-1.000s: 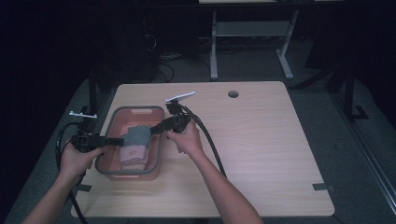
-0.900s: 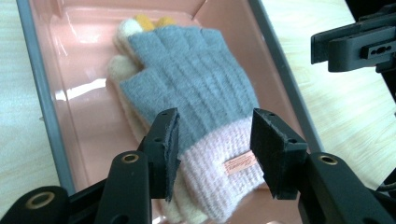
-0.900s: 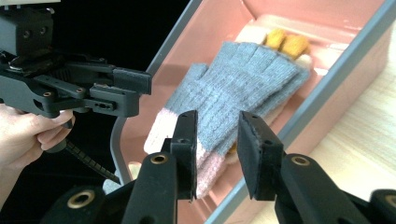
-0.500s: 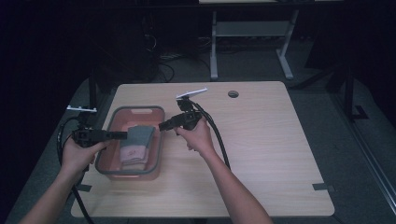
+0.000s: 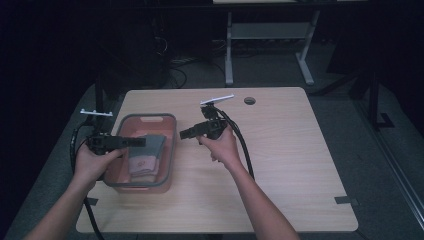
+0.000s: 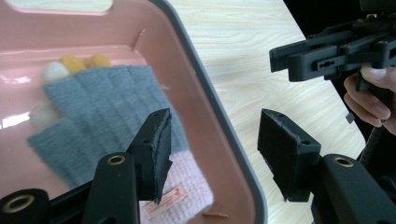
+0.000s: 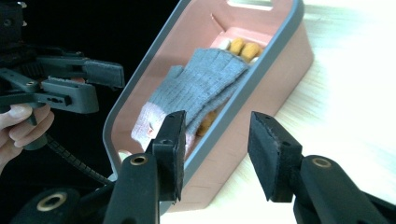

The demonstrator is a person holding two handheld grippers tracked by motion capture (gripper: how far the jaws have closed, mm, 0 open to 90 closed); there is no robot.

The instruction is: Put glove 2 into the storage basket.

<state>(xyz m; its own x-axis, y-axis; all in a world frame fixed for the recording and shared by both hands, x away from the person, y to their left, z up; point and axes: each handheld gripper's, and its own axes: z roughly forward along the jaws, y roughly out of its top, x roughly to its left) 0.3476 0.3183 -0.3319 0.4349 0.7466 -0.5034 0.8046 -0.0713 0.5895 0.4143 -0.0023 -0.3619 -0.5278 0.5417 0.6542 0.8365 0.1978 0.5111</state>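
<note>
btwn both opening, empty grippers, left [image 5: 137,142] & right [image 5: 186,133], glove [image 5: 146,152] lies in bin [image 5: 170,150].

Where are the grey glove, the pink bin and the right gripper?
grey glove [image 6: 100,109], left gripper view, on its knitted palm.
pink bin [image 7: 243,88], right gripper view, on its grey rim.
right gripper [image 5: 183,134], high view, between its jaw tips.

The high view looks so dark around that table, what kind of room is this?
Probably a lab or workshop set up for recording. A plain wooden table stands in a dark room, cables lie on the floor behind it, and a metal desk frame stands at the back.
</note>
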